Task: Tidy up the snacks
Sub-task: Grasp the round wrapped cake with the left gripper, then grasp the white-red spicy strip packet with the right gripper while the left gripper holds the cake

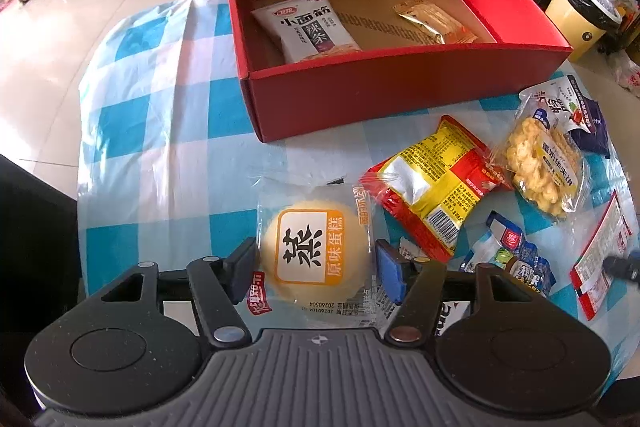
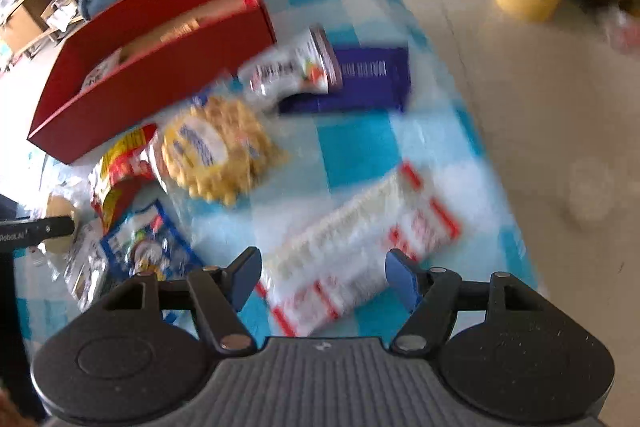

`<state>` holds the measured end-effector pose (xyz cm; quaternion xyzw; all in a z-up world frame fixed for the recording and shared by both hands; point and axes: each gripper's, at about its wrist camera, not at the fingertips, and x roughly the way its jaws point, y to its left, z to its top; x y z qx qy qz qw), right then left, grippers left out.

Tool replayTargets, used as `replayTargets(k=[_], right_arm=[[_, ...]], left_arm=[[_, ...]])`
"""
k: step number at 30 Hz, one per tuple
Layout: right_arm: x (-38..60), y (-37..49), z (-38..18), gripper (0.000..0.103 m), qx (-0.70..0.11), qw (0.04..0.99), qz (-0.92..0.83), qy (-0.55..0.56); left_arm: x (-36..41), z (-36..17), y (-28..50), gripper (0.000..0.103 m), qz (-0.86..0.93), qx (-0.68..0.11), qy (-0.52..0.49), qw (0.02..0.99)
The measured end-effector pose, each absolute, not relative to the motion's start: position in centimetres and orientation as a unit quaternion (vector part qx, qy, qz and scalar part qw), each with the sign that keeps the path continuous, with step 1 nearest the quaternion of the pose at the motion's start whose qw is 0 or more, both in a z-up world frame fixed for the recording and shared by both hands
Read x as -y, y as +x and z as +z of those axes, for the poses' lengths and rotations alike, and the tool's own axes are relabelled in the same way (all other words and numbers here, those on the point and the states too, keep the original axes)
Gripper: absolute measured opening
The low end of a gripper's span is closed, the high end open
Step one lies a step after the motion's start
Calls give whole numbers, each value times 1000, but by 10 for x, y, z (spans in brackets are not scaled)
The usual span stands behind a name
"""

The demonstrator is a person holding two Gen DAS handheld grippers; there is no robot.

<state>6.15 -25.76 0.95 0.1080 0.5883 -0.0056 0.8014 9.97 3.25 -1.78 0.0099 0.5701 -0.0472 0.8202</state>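
While packing is continuing:
boxed: two packets lying in red box
left gripper: jaws flanking steamed cake, contact unclear
right gripper: jaws apart, hovering over white-red packet
remaining: about seven snacks sitting on worktop

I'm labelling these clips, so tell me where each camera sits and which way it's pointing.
Left wrist: on the left gripper, looking steeply down at a steamed cake packet between its fingers, red box beyond.
Right wrist: on the right gripper, tilted down over a red-and-white packet; picture blurred.
Shared: the red box, waffle biscuit packet, checked tablecloth.
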Motion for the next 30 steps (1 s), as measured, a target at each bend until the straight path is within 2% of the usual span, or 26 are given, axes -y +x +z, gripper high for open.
replayTargets(k=[6, 9, 12, 15, 21, 22, 25, 27, 30], right_arm=[[254, 79, 3, 67, -573, 804, -25, 158], [237, 93, 1, 69, -562, 820, -30, 103], [214, 97, -4, 68, -558, 830, -17, 2], [202, 89, -6, 56, -553, 830, 0, -69], [226, 90, 3, 17, -571, 816, 38, -80], [230, 86, 5, 7, -583, 806, 57, -83], [242, 78, 6, 8, -594, 798, 51, -89], [256, 80, 8, 8, -591, 805, 37, -25], [267, 84, 11, 15, -577, 813, 24, 72]], left_arm=[[-29, -19, 100, 69, -45, -571, 13, 820], [-29, -22, 99, 69, -45, -573, 15, 818], [-30, -24, 98, 70, -46, -576, 16, 816], [-30, -23, 98, 71, -49, -575, 16, 816], [-32, -22, 98, 72, -52, -577, 9, 815], [-33, -22, 97, 72, -54, -577, 7, 815], [-32, -22, 97, 72, -54, -578, 9, 814], [-31, -22, 97, 72, -52, -578, 9, 814], [-31, -21, 97, 74, -48, -578, 6, 815]])
